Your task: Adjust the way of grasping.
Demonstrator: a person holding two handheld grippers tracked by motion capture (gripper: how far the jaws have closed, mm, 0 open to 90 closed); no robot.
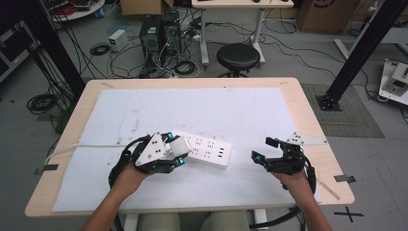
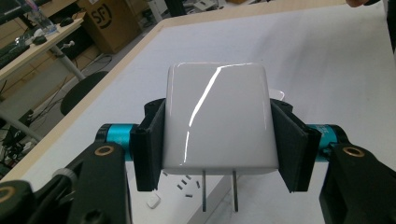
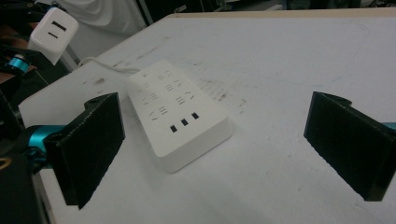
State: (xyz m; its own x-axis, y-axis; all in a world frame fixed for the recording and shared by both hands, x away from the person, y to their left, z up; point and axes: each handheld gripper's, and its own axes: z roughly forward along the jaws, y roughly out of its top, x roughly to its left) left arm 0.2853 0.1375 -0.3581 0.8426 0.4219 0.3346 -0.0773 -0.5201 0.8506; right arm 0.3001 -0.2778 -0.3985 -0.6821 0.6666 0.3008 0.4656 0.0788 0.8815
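A white power strip [image 1: 207,150] lies flat on the white mat, its cord running off to the table's left edge. My left gripper [image 1: 174,150] is shut on a white plug adapter [image 2: 217,119], held just above the strip's left end with its two metal prongs pointing down at the sockets [image 2: 184,186]. In the right gripper view the adapter [image 3: 53,32] hangs at the upper left above the power strip [image 3: 180,114]. My right gripper [image 1: 263,149] stands open to the right of the strip, a short gap away, with nothing between its fingers [image 3: 91,147].
A white mat [image 1: 231,108] covers most of the wooden table [image 1: 308,110]. The strip's white cord [image 1: 82,146] crosses the left part of the mat. Behind the table stand a black stool [image 1: 238,57], computer towers and loose cables on the floor.
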